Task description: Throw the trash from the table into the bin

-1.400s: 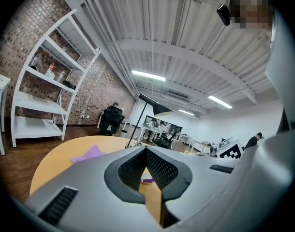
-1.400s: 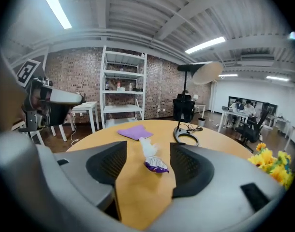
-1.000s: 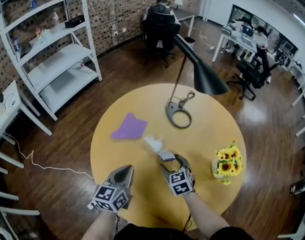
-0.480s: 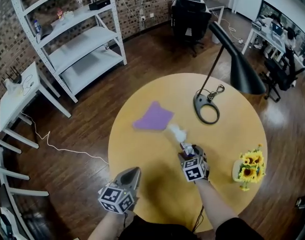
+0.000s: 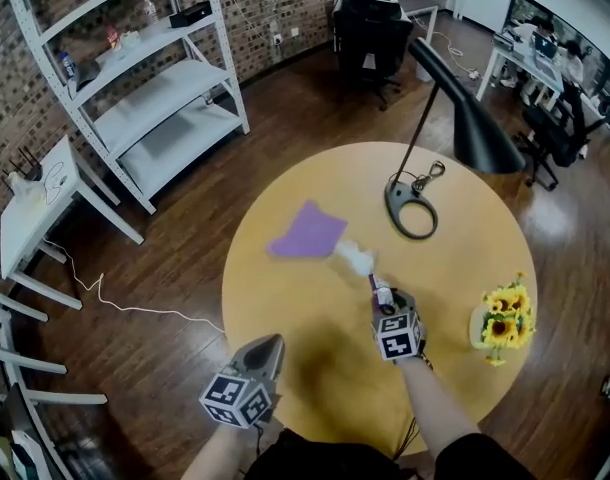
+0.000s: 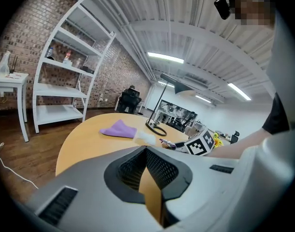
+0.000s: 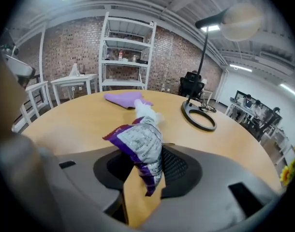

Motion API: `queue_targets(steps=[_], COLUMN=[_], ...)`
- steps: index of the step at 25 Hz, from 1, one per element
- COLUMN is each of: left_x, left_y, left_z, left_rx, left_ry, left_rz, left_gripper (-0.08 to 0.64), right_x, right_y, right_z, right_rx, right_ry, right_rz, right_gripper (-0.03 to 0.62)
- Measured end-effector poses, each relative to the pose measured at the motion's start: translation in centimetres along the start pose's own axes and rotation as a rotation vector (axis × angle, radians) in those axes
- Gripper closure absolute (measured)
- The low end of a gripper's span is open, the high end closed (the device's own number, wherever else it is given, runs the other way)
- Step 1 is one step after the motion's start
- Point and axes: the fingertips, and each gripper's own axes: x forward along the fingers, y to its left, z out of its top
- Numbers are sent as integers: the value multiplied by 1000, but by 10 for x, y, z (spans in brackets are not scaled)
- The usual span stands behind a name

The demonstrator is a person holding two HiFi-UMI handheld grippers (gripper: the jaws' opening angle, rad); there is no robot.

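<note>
Dark floorboards and a brick wall framed a round wooden table (image 5: pixel 285 298), and a black lamp (image 5: pixel 475 133) stood on its far part, the shade leaning out over the ring-shaped foot (image 5: pixel 393 200). Left of the lamp's foot, in the head view, a purple cloth (image 5: pixel 307 232) lay flat on the table. A crumpled white tissue (image 5: pixel 355 259) lay nearer the person than the lamp's foot and a little left of it, just beside the cloth's near corner. Nearer again, and well short of the lamp, a purple and silver wrapper (image 7: pixel 138 144) stood up between the jaws of the right tongs (image 7: pixel 143 175). Those jaws had just been closing, and their pads pressed on the wrapper from both sides, its lower end hanging in the gap over the table. The left tongs (image 6: pixel 147 153) hovered at the table's near edge, farther from the lamp than the right ones and to their left, jaws together with nothing between them. A bunch of sunflowers (image 5: pixel 505 313) stood right of the lamp, close to the table's edge. White shelving (image 5: pixel 155 88) stood against the brick wall, well to the left of the lamp, and a person (image 5: pixel 370 13) sat in a dark chair beyond it
</note>
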Motion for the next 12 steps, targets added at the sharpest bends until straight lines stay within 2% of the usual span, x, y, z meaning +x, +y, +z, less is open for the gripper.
queue_targets(steps=[4, 8, 12], left_x=[2, 4, 3], left_y=[-8, -24, -49], left_z=[9, 24, 44], left_rx=[27, 57, 97], left_ry=[3, -3, -54], left_rz=[-79, -169, -274], left_gripper=[559, 559, 559], right_x=[-29, -71, -128], right_y=[-1, -6, -9], right_z=[6, 11, 20], right_rx=[68, 176, 262], right_ry=[-47, -103, -202], right_rz=[-50, -98, -186], right_gripper=[436, 436, 437])
